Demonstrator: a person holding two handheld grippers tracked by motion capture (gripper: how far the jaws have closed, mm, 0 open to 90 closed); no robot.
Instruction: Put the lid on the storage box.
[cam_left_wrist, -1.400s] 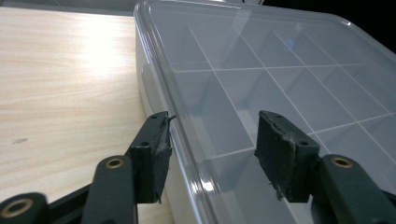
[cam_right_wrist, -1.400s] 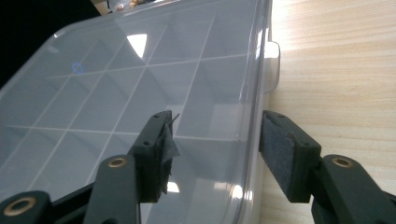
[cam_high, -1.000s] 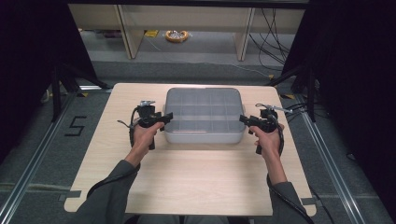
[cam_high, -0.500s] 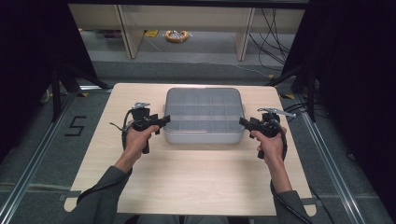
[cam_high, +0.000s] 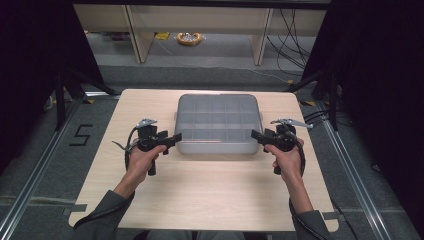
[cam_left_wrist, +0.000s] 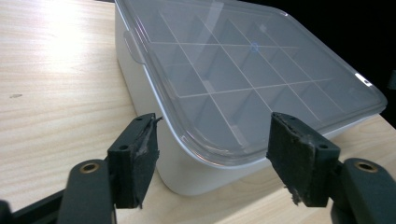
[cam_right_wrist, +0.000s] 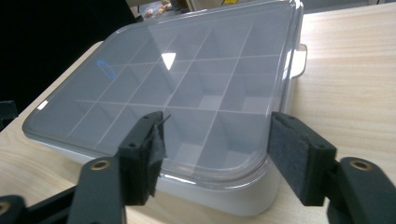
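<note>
L gripper (cam_high: 172, 139) open; R gripper (cam_high: 257, 135) open; box (cam_high: 218, 121) lidded

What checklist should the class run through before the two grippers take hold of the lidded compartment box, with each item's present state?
1. Left gripper open, jaws spread wide at the box's near left corner: ok.
2. Right gripper open, facing the near right corner: ok.
3. Clear lid seated flat on the compartment box: ok, as far as both gripper views show.
4. Side latch tab fastened: cannot tell.
5. Compartments empty, so nothing shifts: ok in the cells visible through the lid.
6. Jaws touching the box: not ok yet; in the high view both grippers sit beside the near corners, and contact cannot be told.
7. Wooden table around the box free of obstacles: ok.
</note>
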